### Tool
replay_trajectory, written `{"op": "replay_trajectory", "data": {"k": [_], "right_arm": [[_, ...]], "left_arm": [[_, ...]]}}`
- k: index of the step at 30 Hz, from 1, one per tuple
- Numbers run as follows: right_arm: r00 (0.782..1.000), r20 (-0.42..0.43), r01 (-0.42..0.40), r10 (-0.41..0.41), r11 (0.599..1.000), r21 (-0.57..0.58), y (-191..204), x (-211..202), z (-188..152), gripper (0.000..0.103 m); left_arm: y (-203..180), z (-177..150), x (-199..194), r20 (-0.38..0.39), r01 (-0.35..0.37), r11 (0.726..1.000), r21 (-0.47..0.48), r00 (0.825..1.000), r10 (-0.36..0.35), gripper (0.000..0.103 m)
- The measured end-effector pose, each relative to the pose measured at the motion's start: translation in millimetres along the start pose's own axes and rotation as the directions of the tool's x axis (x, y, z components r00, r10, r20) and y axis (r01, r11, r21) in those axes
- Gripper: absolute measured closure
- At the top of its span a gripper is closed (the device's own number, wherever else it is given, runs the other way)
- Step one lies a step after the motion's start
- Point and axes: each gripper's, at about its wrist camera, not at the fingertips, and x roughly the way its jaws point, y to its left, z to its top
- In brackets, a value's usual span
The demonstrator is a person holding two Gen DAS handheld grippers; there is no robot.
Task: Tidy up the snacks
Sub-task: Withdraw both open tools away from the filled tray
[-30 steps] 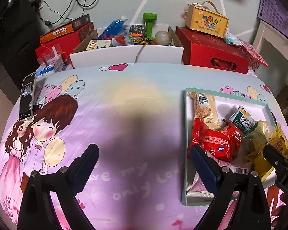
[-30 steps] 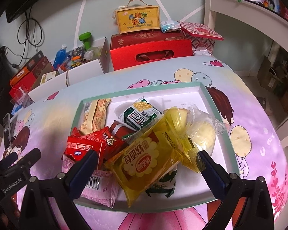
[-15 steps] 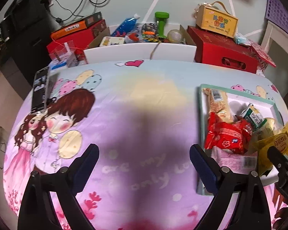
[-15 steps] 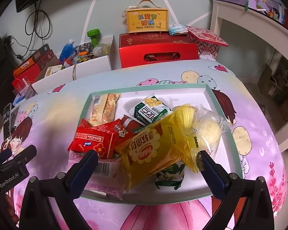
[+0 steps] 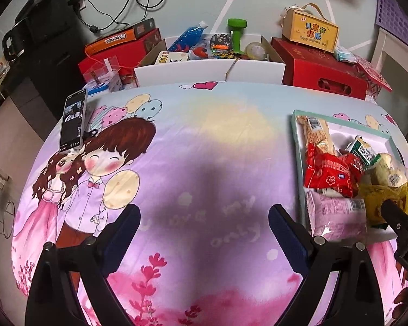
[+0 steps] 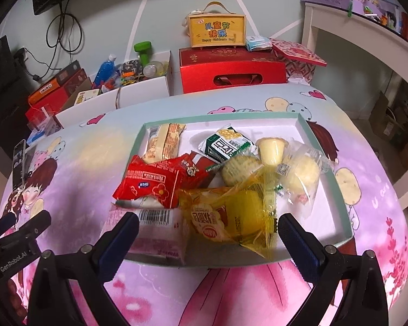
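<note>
Cartoon cloth [image 5: 204,141]; tray [image 6: 323,141] snacks overlap, lower packets hidden

The left gripper [image 5: 204,224] hangs wide open over the cartoon cloth [image 5: 176,141] — the snack tray [image 5: 295,146] sits to its right.

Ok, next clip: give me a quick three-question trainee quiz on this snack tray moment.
1. True or false: the right gripper is shut on the yellow snack packet.
2. Which snack lies at the tray's far left corner? A) long beige wafer pack B) jelly cup C) red packet
3. What does the left gripper hover over?

Key: 1 false, it is open. 2 A. 3 bare cartoon bedsheet, beside the tray.
</note>
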Motion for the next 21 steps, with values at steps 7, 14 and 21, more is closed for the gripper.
{"op": "replay_trajectory", "data": {"k": [7, 14, 21], "right_arm": [[0.999, 0.019, 0.030, -0.031, 0.999, 0.019, -4.7, -7.9, -10.8, 0.000], [0.999, 0.011, 0.044, -0.044, 0.999, -0.012, 2.8, -10.3, -23.9, 0.000], [1.000, -0.015, 0.026, -0.027, 0.999, -0.033, 12.0, -10.4, -39.8, 0.000]], "left_arm": [[8.1, -11.0, -3.5, -0.010, 0.015, 1.000, -0.020, 1.000, -0.016, 0.008], [9.9, -21.7, -7.8, -0.011, -0.004, 1.000, -0.005, 1.000, 0.004, 0.008], [15.9, -33.7, -9.3, -0.023, -0.018, 1.000, -0.001, 1.000, 0.017, 0.008]]}}
